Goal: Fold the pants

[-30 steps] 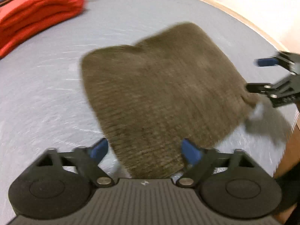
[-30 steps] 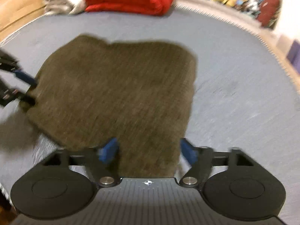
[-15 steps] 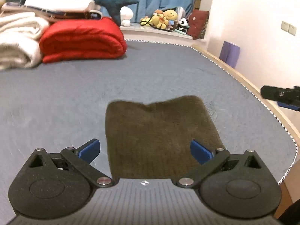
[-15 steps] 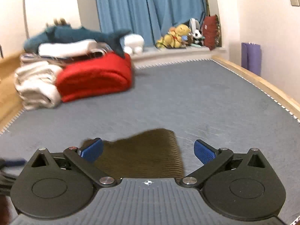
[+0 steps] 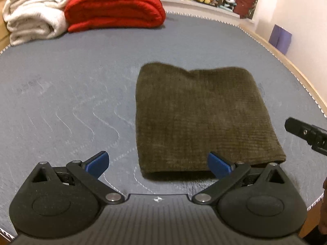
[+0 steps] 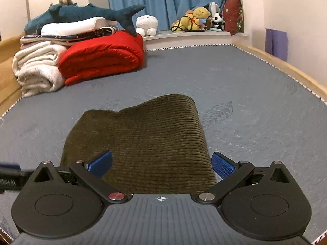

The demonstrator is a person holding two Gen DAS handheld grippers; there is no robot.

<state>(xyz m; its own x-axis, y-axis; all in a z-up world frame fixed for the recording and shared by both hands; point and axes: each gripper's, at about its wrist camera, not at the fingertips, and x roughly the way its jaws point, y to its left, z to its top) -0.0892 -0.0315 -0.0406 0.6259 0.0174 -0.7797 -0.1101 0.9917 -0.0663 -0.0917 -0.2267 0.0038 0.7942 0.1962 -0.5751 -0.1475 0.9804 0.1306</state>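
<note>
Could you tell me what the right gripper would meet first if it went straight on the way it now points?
Most likely the folded pants: they lie right ahead between the right gripper's open fingers, on the mattress. Depth is hard to judge in this view.

The pants [image 6: 143,143] are ribbed, matt olive corduroy cloth lying on the bed [image 6: 245,102], whose cover is grey quilted fabric.

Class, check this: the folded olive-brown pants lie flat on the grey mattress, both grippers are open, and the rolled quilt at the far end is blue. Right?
Not quite: the rolled quilt is red, as the right wrist view shows. The folded pants do lie flat on the grey mattress, and the left gripper and right gripper are open.
</note>
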